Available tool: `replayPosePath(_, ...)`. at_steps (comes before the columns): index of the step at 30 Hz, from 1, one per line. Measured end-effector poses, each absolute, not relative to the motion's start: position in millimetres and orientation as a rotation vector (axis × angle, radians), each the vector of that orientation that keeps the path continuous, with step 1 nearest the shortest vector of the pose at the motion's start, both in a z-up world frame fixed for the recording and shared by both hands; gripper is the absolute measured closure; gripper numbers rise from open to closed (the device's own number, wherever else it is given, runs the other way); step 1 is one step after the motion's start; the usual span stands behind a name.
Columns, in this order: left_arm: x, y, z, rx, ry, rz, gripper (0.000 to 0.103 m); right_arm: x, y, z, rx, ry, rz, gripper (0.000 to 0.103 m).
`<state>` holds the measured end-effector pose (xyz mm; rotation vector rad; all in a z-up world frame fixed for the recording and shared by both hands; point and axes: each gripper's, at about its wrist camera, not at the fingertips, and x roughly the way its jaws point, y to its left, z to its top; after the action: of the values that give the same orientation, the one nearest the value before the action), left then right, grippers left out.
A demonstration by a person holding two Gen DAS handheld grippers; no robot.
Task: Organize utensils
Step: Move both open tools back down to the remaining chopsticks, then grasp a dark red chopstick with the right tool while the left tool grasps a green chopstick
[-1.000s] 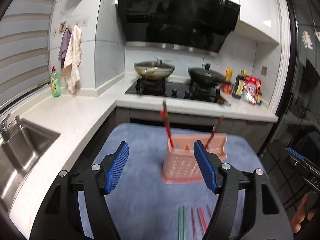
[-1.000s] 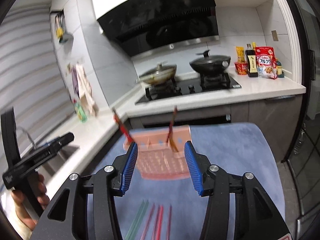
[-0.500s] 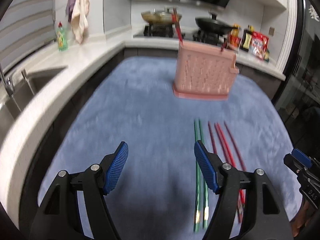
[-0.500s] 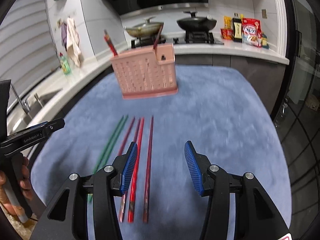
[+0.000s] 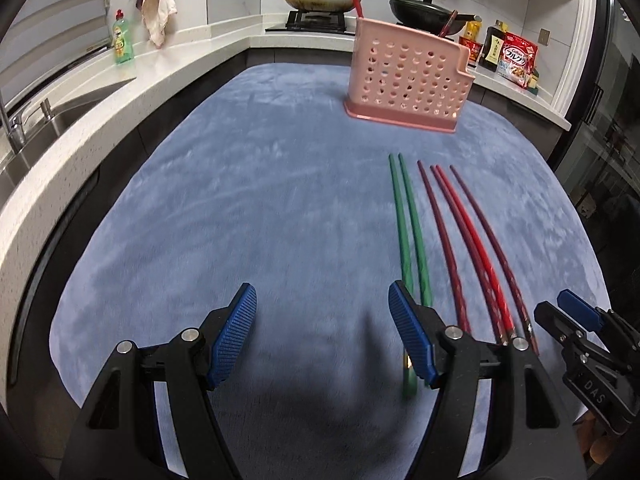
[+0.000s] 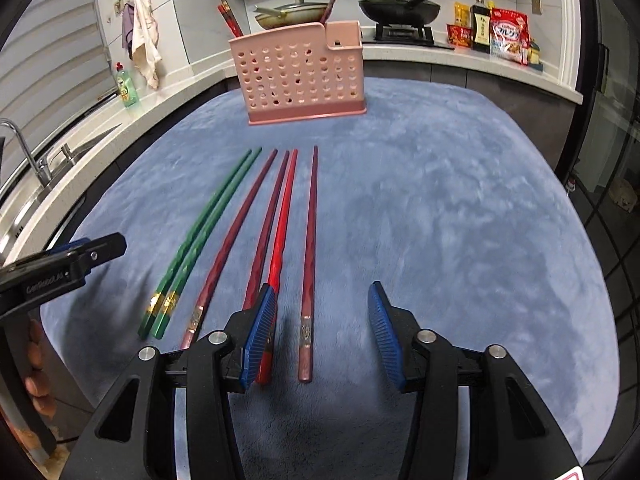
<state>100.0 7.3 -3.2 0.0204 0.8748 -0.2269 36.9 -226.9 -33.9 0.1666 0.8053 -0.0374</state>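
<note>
The left gripper [image 5: 322,330] hangs low over the blue mat [image 5: 280,200] with its jaws spread wide and nothing between them; its right finger sits over the near ends of the green chopsticks [image 5: 408,232], and contact cannot be told. The right gripper [image 6: 322,330] is also spread wide and holds nothing. The butt of the rightmost dark red chopstick [image 6: 310,248] lies on the mat in the gap between its fingers, and its left pad [image 6: 260,334] covers the near end of the bright red chopstick [image 6: 282,220].

The mat covers the whole work surface, with a white counter [image 5: 80,120] and a sink [image 5: 24,152] along the left. A stove behind carries two pans [image 6: 288,14].

At the far end of the mat stands the pink perforated utensil holder [image 6: 302,76], upright. Red chopsticks [image 6: 228,18] stick up from its left end, and a darker one [image 6: 330,4] rises near its right end.

Six chopsticks lie loose between the holder and the grippers, roughly parallel, tips toward the holder: the green pair touching each other on the left, then two more dark red ones [image 6: 236,228], the bright red one and the last dark red. A green soap bottle [image 6: 128,84] stands on the counter.
</note>
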Motion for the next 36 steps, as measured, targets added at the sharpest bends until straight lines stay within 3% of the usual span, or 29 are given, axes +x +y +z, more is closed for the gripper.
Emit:
replayPosePath(3,95.9,8.0,-7.9,0.024,0.881,-0.228,0.038,37.4,-225.0,-39.0,0.171,0.813,-0.039,0.059)
replayPosePath(5,93.6,7.9,-9.6,0.023,0.881,-0.228,0.038,38.2,-223.4,-42.0,0.171,0.823,-0.035,0.067)
replayPosePath(14,91.3,8.5,-14.3,0.010,0.897,-0.237,0.038,41.1,-219.7,-52.0,0.170,0.852,-0.027,0.085)
replayPosePath(23,86.6,3.5,-15.3,0.010,0.901,-0.266,0.038,38.3,-222.4,-56.3,0.161,0.846,-0.035,0.095)
replayPosePath(36,79.3,-12.2,-25.2,0.020,0.929,-0.318,0.038,35.5,-227.2,-57.6,0.197,0.845,-0.039,0.096)
